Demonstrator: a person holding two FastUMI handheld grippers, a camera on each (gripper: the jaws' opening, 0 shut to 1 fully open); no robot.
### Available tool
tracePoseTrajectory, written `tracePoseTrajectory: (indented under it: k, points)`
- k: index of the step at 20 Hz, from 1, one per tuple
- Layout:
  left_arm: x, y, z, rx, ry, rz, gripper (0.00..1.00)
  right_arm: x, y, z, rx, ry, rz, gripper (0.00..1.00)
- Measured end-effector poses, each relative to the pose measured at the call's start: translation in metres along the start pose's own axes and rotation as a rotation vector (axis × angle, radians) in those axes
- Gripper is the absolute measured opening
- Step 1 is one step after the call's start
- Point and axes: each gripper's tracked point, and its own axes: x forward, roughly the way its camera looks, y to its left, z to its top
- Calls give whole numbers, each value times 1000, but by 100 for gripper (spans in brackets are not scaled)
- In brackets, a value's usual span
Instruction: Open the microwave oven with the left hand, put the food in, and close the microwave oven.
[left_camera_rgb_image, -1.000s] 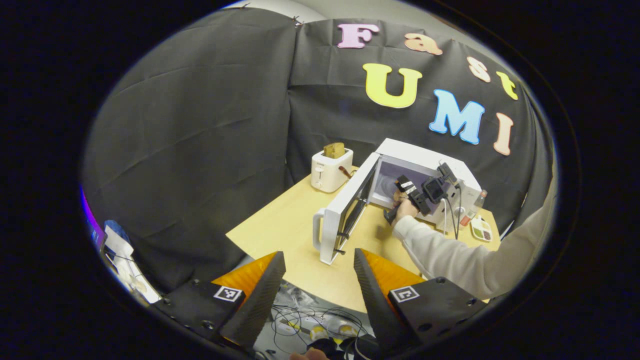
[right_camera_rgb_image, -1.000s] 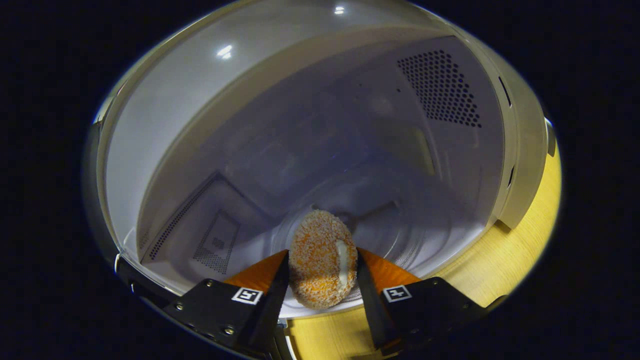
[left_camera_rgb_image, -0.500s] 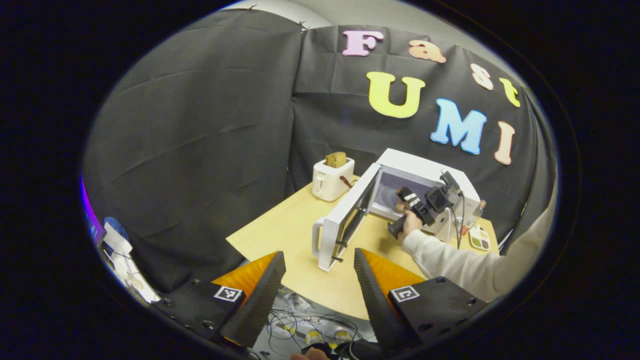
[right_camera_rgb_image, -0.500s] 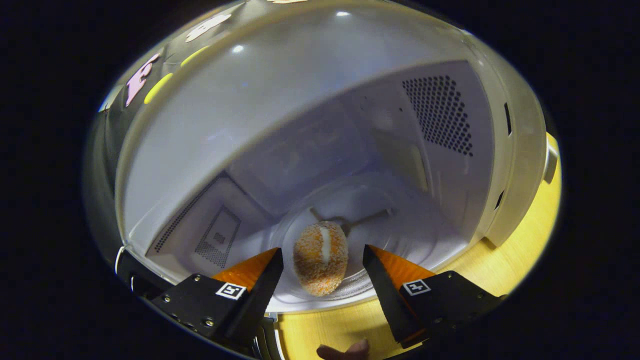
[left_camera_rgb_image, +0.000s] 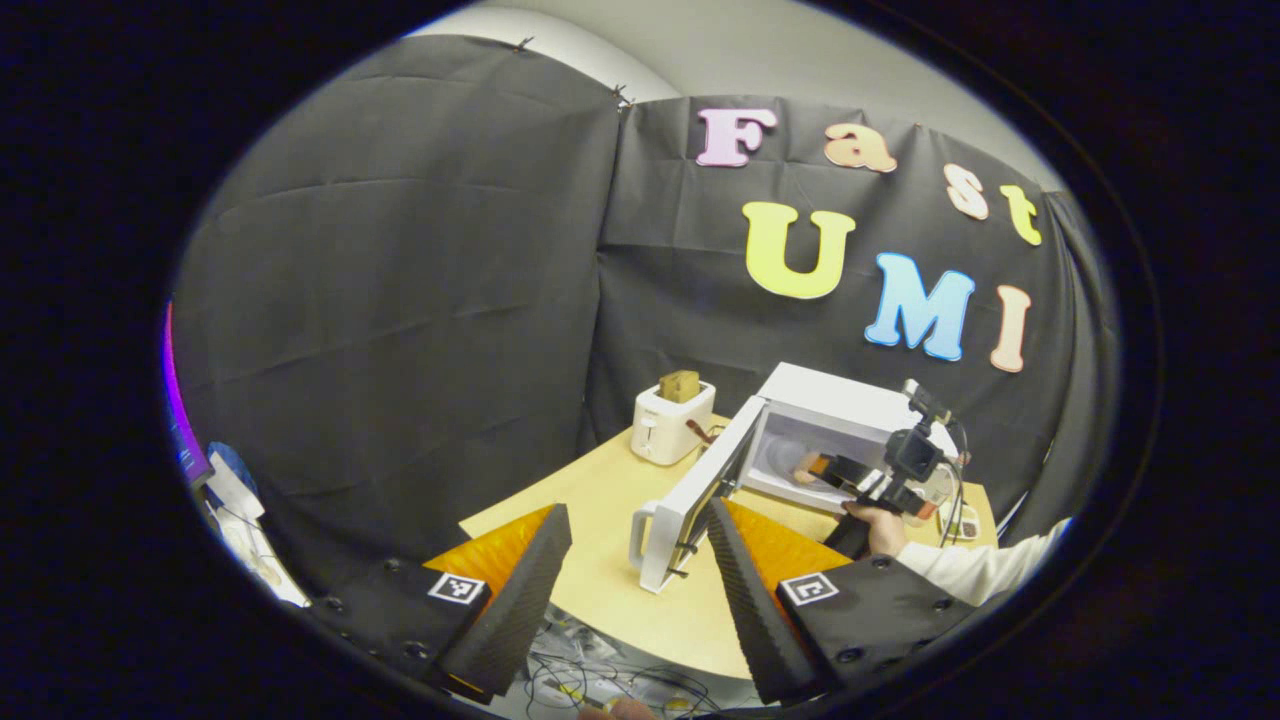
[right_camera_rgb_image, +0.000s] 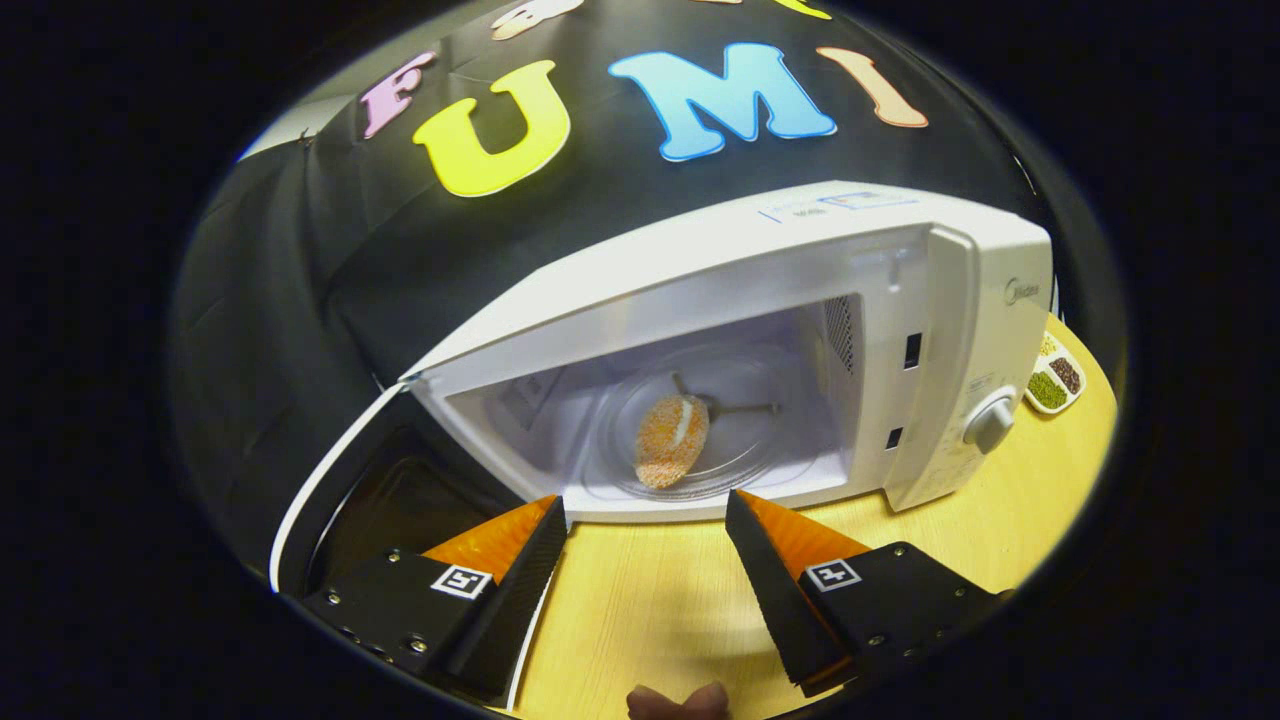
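The white microwave (right_camera_rgb_image: 760, 235) stands with its door (right_camera_rgb_image: 330, 475) swung wide to the left. A breaded orange patty (right_camera_rgb_image: 671, 439) lies on the glass turntable (right_camera_rgb_image: 745, 440) inside. My right gripper (right_camera_rgb_image: 645, 520) is open and empty, out in front of the cavity above the table. In the left gripper view the microwave (left_camera_rgb_image: 850, 405) sits far off with its door (left_camera_rgb_image: 690, 505) open. There the right gripper (left_camera_rgb_image: 835, 470), held by a hand, is outside the opening. My left gripper (left_camera_rgb_image: 640, 525) is open and empty, well back from the table.
A white toaster (left_camera_rgb_image: 672, 422) with bread in it stands left of the microwave on the wooden table (left_camera_rgb_image: 570, 510). A small tray of seasonings (right_camera_rgb_image: 1055, 378) lies right of the microwave. Cables (left_camera_rgb_image: 590, 680) lie on the floor below the table edge.
My right gripper opened, left the patty on the turntable and drew back out of the microwave. My left gripper pulled back and tilted upward.
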Motion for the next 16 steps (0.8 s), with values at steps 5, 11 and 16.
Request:
tracePoseTrajectory:
  k: [5, 11, 16]
  points:
    - [23, 9, 0, 0, -29, -62, 92, -57, 4, -20, 6, 65, 26, 98]
    - [92, 61, -22, 34, 19, -162, 89, -113, 2, -35, -47, 86, -15, 98]
    - [161, 86, -75, 17, 119, -269, 92, -164, -1, -44, -77, 112, -28, 98]
